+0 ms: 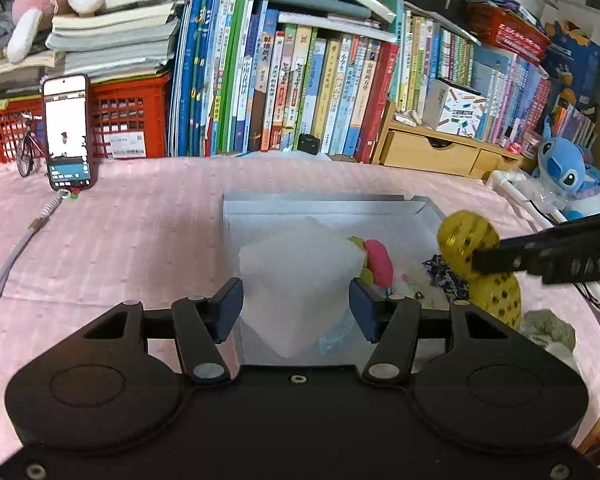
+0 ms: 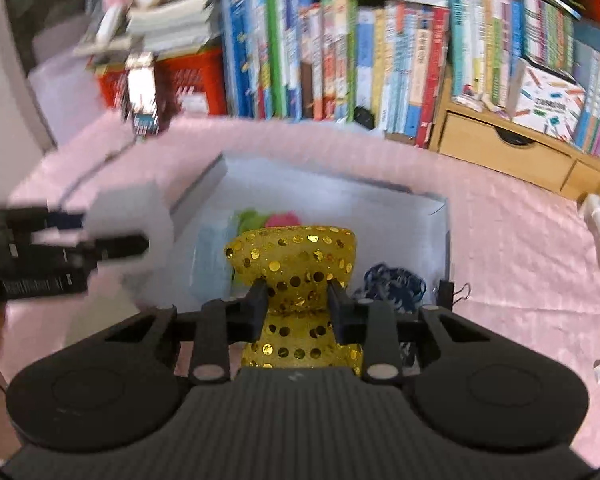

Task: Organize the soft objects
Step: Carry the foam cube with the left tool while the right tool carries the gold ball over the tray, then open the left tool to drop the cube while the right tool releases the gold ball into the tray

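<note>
Low in the right wrist view, the right gripper (image 2: 298,306) pinches a yellow sequined fabric bow (image 2: 296,264) at its narrow waist, the puffed lobe bulging above the fingers, over the near edge of the shallow grey cardboard box (image 2: 440,216). In the left wrist view, the left gripper (image 1: 296,304) holds a white translucent foam sheet (image 1: 296,276) between blue pads (image 1: 362,312), jaws half wide, above the box. Inside lie a pink and green plush toy (image 1: 376,262) and blue-white knotted cord (image 2: 394,284). Beyond, on the pink tablecloth (image 1: 140,240), a propped phone (image 1: 67,132) stands before upright books (image 1: 300,88).
</note>
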`<control>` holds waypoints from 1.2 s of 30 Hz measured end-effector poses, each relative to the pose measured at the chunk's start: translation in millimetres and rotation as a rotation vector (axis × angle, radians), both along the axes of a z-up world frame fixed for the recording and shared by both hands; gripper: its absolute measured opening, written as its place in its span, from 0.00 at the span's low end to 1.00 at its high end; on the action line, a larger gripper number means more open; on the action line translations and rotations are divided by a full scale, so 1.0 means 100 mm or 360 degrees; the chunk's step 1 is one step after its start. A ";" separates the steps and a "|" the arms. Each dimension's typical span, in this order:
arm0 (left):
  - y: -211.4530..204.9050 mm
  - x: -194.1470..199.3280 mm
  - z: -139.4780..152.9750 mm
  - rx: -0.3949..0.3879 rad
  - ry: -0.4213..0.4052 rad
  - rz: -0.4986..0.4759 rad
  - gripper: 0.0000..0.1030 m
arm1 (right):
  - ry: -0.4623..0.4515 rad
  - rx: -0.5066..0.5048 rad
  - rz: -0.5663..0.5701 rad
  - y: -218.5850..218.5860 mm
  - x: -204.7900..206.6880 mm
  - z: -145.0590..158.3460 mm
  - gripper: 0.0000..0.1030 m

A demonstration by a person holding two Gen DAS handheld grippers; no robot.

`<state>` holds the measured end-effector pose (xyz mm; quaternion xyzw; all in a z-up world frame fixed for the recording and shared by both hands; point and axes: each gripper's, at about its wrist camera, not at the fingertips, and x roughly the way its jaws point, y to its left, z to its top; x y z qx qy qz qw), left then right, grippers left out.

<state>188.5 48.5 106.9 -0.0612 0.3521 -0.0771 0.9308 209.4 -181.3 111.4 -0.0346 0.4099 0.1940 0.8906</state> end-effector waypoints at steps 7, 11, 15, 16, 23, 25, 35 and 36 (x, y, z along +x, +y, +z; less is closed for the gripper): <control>0.03 0.32 -0.08 -0.0039 0.0126 0.0024 0.54 | 0.0100 0.0107 -0.0179 -0.13 0.41 0.02 0.35; 0.02 0.44 -0.14 -0.0048 0.0178 0.0032 0.54 | 0.0116 0.0088 -0.0238 -0.11 0.57 -0.06 0.35; -0.01 0.55 -0.20 -0.0079 0.0236 0.0028 0.54 | 0.0123 0.0079 -0.0276 -0.08 0.71 -0.16 0.35; -0.02 0.58 -0.21 -0.0083 0.0246 0.0026 0.54 | 0.0119 0.0080 -0.0283 -0.07 0.74 -0.18 0.35; -0.13 0.67 -0.26 -0.0066 0.0274 -0.0018 0.54 | -0.0023 0.0084 -0.0332 0.01 0.89 -0.28 0.35; -0.14 0.68 -0.27 -0.0067 0.0282 -0.0021 0.54 | -0.0062 0.0077 -0.0330 0.05 0.92 -0.30 0.36; -0.14 0.80 -0.33 -0.0120 0.0346 -0.0071 0.54 | 0.0029 -0.0067 -0.0363 0.15 1.09 -0.53 0.35; -0.14 0.81 -0.35 -0.0128 0.0354 -0.0074 0.54 | 0.0051 -0.0071 -0.0360 0.15 1.10 -0.55 0.35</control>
